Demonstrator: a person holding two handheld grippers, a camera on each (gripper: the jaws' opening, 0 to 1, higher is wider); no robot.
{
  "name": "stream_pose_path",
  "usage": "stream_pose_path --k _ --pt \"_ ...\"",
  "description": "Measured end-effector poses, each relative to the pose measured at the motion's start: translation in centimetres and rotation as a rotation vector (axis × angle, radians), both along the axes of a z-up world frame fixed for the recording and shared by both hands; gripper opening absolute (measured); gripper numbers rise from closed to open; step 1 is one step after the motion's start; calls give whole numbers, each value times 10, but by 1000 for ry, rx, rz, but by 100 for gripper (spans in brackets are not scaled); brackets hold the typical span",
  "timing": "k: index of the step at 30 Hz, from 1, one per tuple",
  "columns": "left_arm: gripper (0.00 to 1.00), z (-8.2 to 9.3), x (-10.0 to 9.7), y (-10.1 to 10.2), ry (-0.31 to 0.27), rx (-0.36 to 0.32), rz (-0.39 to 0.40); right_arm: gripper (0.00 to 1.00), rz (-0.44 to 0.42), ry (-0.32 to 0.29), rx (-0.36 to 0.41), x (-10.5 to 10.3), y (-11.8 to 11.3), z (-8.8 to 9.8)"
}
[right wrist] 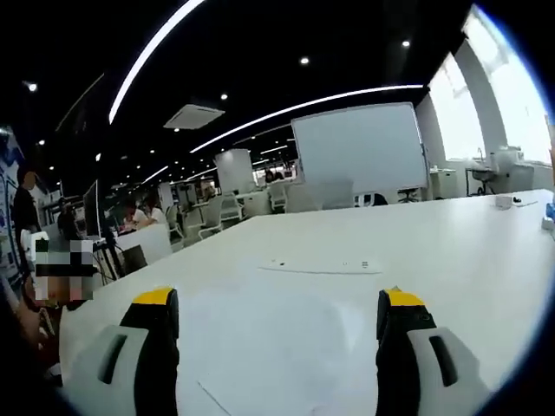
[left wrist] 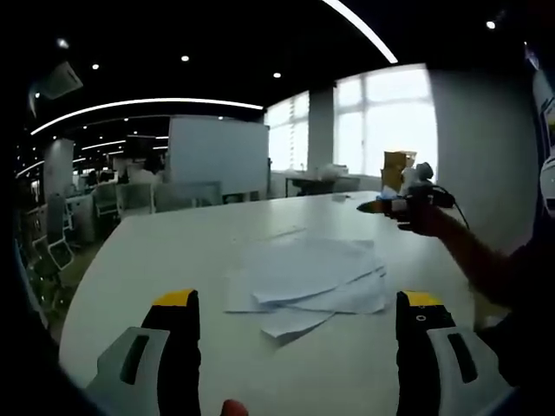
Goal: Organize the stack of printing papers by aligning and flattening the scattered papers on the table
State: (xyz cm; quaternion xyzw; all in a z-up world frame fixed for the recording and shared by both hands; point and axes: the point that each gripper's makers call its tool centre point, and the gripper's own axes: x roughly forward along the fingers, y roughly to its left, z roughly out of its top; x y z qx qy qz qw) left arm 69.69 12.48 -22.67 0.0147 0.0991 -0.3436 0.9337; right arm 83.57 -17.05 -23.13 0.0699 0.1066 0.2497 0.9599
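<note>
Big white surface [left wrist: 156, 260] carries everything, and most of it is bare. In the right gripper view the same surface [right wrist: 347, 312] runs off toward a whiteboard [right wrist: 360, 147] and rows of office chairs.

Paper pile [left wrist: 308, 282] sits near the middle of the surface in the left gripper view, ahead of your left claw [left wrist: 297, 316] and between its jaw lines. Sheets are fanned, corners poking out at different angles and edges not matched. One lone sheet [right wrist: 325, 266] lies flat and well apart from your right claw in the right gripper view, farther up the surface; can't tell whether it belongs to the pile.

Your left claw is spread wide, nothing between the jaws, hovering short of the pile. Your right claw [right wrist: 277, 316] is spread wide too, empty. In the left gripper view it [left wrist: 395, 205] is held up in your hand [left wrist: 429, 221] off to the right, above the surface, beyond the pile.

Progress, as I judge it: basically not started. Nothing squared, nothing pressed flat, neither claw touching paper. All left: gather the sheets, line up the edges, flatten the stack.
</note>
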Motion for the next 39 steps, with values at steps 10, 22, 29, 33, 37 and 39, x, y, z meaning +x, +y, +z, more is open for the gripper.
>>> stream_pose_path --k 10,22,29,33,37,39 --pt "96 3 -1 -2 -10 0 -2 90 13 -3 -2 18 3 3" --pt "96 5 -1 -2 -15 -1 0 89 5 22 -47 44 1 -24" --pt "96 3 -1 0 -15 0 -2 89 23 56 -71 47 5 -49" --pt "96 2 0 0 -13 1 -3 89 17 61 -79 48 4 -52" --pt "96 1 1 1 -13 -3 -4 88 18 57 -66 50 5 -53" --pt "96 1 1 0 -13 -4 -6 88 17 60 -69 50 5 -55"
